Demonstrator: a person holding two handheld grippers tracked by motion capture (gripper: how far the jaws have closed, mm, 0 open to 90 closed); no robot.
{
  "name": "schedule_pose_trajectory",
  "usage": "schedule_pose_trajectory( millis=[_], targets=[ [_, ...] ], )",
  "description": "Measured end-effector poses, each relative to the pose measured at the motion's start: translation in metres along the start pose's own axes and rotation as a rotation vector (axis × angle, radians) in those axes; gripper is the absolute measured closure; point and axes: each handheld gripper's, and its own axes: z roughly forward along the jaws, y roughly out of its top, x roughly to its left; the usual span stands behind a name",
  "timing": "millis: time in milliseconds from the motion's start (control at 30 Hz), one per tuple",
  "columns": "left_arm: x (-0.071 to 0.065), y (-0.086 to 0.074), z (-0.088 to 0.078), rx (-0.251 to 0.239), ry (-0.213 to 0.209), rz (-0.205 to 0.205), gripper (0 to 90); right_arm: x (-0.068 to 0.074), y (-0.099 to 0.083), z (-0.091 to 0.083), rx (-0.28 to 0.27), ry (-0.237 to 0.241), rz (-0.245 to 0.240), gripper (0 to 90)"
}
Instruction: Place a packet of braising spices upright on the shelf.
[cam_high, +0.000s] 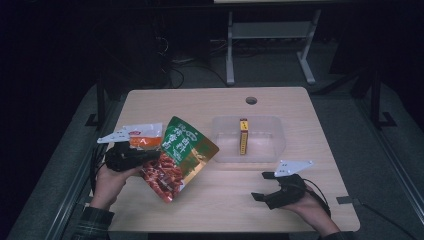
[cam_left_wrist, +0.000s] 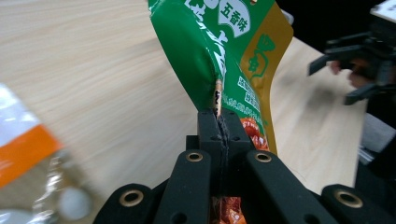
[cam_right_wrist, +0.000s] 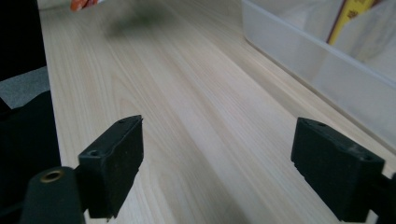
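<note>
The left gripper has its jaws pinching the edge seam of the green pouch, held just above the bench, beside the tub. It looks light, floppy and slick, so the seam is the place to grip. Its long axis slants from near-left to far-right; the right gripper waits with jaws spread.

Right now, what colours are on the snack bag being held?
Snack bag: green, gold and red, clearest in the high view.

— What do the two tools look like?
— Left gripper and right gripper are black, brass-ringed screw holes, each topped by a grey three-cornered plate
— Clothing?
— Plaid cuff behind the left gripper
</note>
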Motion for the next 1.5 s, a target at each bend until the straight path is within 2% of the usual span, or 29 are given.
schedule_pose_trajectory(
  millis=[67, 300, 400, 533, 733, 933, 1233, 1500],
  targets=[
    [-0.005, 0.0, 0.005, 0.002, -0.019, 0.011, 89.7, 0.0, 0.002, 0.003, -0.016, -0.003, -0.015, 19.5],
    [-0.024, 0.0, 0.025, 0.005, -0.069, 0.038, 89.7, 0.001, 0.009, 0.009, -0.048, 0.032, -0.009, 19.8],
    [-0.033, 0.0, 0.034, 0.006, -0.08, 0.062, 89.7, 0.002, 0.013, 0.011, -0.075, 0.041, 0.004, 20.0],
    [-0.043, 0.002, 0.044, -0.005, -0.106, 0.067, 89.8, 0.003, 0.017, 0.018, -0.098, 0.063, 0.013, 20.7],
    [-0.052, 0.002, 0.055, -0.003, -0.129, 0.082, 89.7, 0.01, 0.026, 0.033, -0.106, 0.089, -0.013, 21.7],
    [-0.057, 0.003, 0.061, -0.022, -0.155, 0.094, 89.7, 0.014, 0.032, 0.045, -0.137, 0.112, -0.005, 23.4],
    [-0.064, 0.003, 0.065, -0.044, -0.168, 0.095, 89.7, 0.017, 0.036, 0.048, -0.196, 0.149, 0.006, 37.5],
    [-0.065, 0.002, 0.07, -0.063, -0.151, 0.088, 89.6, 0.014, 0.036, 0.044, -0.234, 0.176, 0.033, 60.5]
  ],
)
